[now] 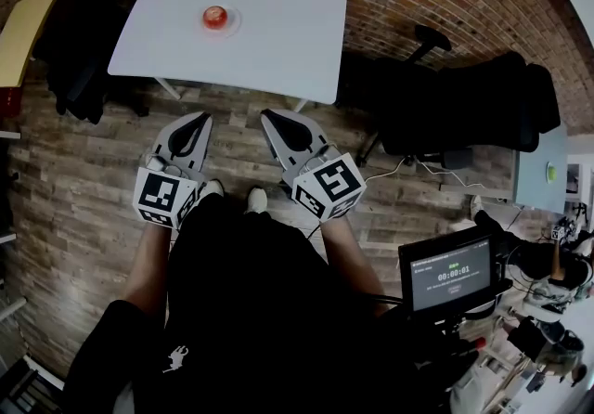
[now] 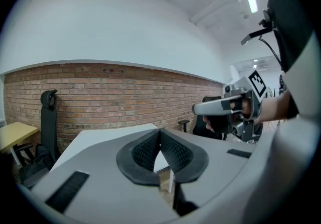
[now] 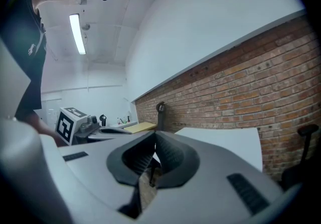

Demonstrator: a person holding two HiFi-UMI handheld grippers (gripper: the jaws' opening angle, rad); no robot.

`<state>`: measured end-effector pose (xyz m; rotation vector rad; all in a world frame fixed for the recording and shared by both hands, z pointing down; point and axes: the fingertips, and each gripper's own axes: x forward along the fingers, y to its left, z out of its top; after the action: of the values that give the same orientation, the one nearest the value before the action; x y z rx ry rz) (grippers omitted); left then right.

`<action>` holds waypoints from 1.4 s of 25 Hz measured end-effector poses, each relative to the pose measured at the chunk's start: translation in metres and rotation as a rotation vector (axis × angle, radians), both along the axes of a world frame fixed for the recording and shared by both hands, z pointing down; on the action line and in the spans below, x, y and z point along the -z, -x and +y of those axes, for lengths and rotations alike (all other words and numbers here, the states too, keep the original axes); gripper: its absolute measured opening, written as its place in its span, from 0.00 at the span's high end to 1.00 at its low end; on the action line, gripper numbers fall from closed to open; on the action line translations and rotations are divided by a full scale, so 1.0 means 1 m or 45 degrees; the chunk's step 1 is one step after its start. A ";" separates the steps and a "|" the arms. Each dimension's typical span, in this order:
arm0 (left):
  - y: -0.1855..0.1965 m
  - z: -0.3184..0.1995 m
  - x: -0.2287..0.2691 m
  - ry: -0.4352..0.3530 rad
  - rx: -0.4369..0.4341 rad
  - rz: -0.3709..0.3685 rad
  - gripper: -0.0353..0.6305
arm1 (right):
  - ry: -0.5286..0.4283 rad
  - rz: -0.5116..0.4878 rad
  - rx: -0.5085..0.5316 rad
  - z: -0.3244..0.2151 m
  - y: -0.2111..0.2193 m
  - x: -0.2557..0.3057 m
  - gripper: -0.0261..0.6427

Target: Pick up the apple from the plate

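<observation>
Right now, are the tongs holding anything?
Nothing. The left tongs and right tongs are shut and empty; the apple sits on its plate, away from both.

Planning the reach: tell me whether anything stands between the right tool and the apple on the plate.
Nothing visible does. In the head view the right tool hangs over the wood floor, short of the white table; only bare tabletop lies between its near edge and the apple on its plate.
</observation>
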<state>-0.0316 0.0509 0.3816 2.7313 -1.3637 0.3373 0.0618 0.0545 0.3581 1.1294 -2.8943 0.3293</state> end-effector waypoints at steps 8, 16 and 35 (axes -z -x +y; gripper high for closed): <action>-0.019 0.003 0.004 -0.005 0.012 0.015 0.94 | -0.003 -0.008 0.017 0.002 -0.020 -0.006 0.95; -0.012 -0.004 0.014 -0.040 0.030 -0.019 0.94 | -0.022 -0.013 0.028 0.003 -0.017 -0.005 0.95; 0.028 -0.066 0.010 -0.069 0.066 -0.003 0.94 | -0.014 0.001 0.056 -0.054 0.012 -0.005 0.95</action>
<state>-0.0601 -0.0150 0.3716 2.7331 -1.4629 0.3042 0.0501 0.0002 0.3630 1.0657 -2.9187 0.3118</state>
